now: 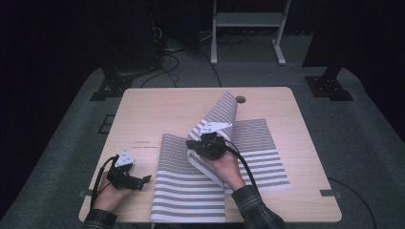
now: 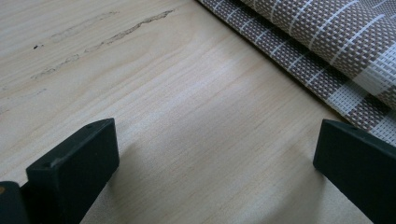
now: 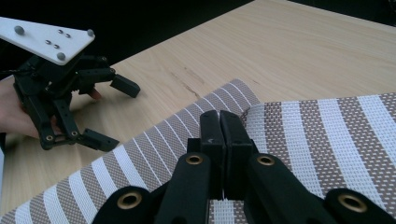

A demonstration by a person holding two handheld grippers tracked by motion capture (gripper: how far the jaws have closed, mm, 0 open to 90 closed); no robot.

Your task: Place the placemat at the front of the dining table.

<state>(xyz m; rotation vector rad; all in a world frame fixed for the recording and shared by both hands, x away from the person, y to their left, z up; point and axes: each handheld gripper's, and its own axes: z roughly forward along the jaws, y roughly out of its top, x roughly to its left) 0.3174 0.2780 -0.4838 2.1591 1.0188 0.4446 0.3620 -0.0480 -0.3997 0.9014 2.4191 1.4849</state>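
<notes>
while my right gripper (image 1: pixel 197 143) pinches the edge of the striped placemat (image 1: pixel 191 191), its jaws pressed tight together on the woven sheet, the mat lies folded over itself on the wooden table (image 1: pixel 157 109); the lifted flap rises toward the far side, above a second striped mat (image 1: pixel 267 152) lying flat to the right; in the right gripper view the clamped jaws meet over the brown-and-white weave (image 3: pixel 327 140); my left gripper (image 1: pixel 143 180) rests on bare wood just left of the mat's edge, jaws spread wide with nothing between them; the mat's border (image 2: pixel 327 56) lies just beside one jaw.
</notes>
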